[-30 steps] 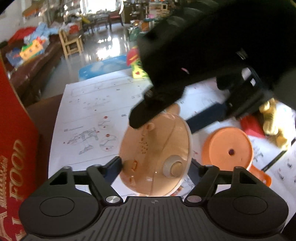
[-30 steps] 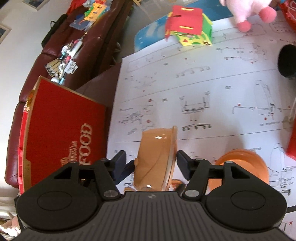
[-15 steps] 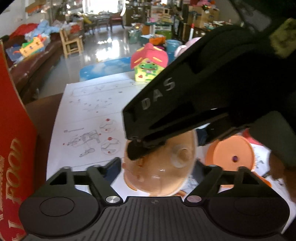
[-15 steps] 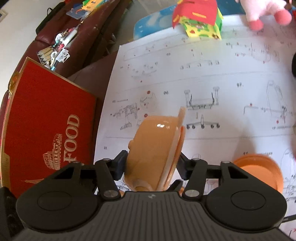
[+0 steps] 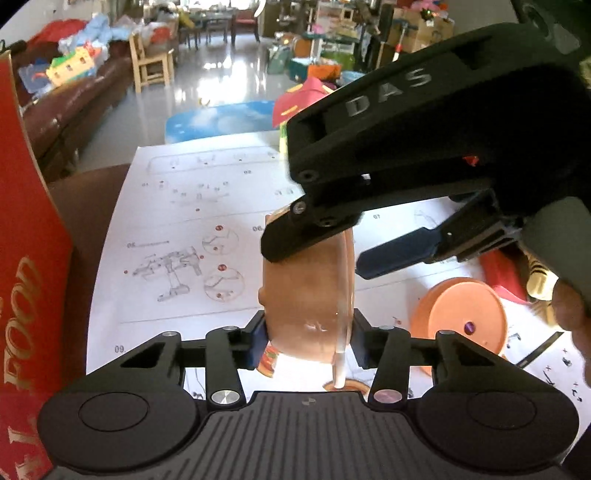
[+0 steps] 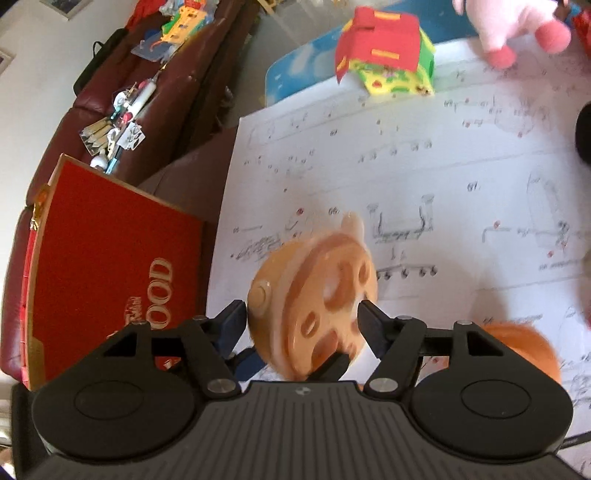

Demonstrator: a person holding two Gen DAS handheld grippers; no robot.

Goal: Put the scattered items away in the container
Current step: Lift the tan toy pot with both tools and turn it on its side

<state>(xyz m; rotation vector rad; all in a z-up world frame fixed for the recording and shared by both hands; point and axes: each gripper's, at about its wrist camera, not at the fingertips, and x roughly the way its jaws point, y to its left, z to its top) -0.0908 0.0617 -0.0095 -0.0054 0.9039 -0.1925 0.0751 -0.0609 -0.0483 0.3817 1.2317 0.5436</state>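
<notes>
**Handover in mid-air, box untouched so far**

So both grippers are on the same toy [image 5: 308,299], a peach dome-shaped plastic thing, held up over the paper sheet [image 5: 192,221] on the table. The left gripper [image 5: 308,341] has it between its pads and the jaws are closing on it; from its own camera both pads look to be touching the sides. The right gripper [image 6: 303,321] comes in from above, and its jaws are opening: in the left view one finger [image 5: 303,236] lies on the toy's top and the other, blue-padded one stands clear of the rim. Looks to me like a pass from right to left, though the right view is blurry so I can't swear the right one has fully let go.

Progress-wise? Early, I'd say. The red box [image 6: 107,266] sits at the table's left edge, and I can't see inside it. Still out on the sheet: an orange disc [image 5: 461,317] just right of the toy, a foam house [image 6: 388,55] and a pink plush [image 6: 517,26] near the far edge. So this toy isn't in yet and at least three more are waiting.
</notes>
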